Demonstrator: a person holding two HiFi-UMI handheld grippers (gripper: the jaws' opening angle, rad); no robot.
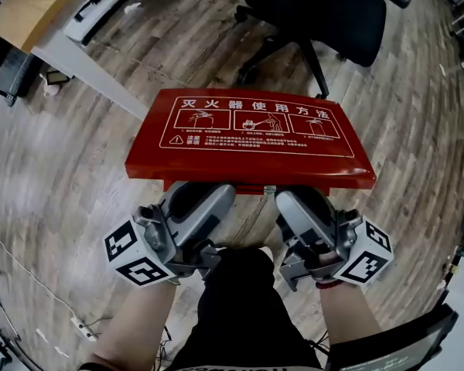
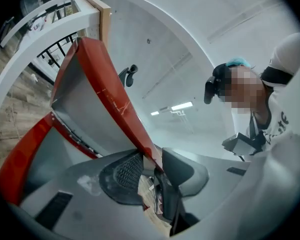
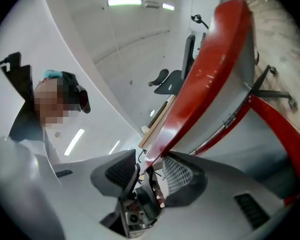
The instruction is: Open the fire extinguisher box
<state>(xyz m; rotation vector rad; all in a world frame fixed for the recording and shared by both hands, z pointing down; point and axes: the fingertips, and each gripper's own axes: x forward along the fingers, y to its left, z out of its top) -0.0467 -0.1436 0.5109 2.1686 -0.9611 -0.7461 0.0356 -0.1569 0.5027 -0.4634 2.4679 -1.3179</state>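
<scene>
The fire extinguisher box (image 2: pixel 20 159) sits on the wooden floor (image 1: pixel 54 184) in front of an office chair (image 1: pixel 317 6), its red lid (image 1: pixel 251 141) tilted up off the body. The left gripper (image 1: pixel 209 195) and right gripper (image 1: pixel 298 199) sit side by side, each with its jaws clamped on the lid's front edge.

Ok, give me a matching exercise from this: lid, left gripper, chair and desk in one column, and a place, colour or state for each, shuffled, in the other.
Things
1. lid
2. left gripper
3. chair
4. desk

Place, colour or state
A. wooden top, at the head view's upper left corner
B. shut on the lid's front edge
C. red, lifted off the box, white print on top
D. black, on the floor beyond the lid

Pairs: 1-C, 2-B, 3-D, 4-A
</scene>
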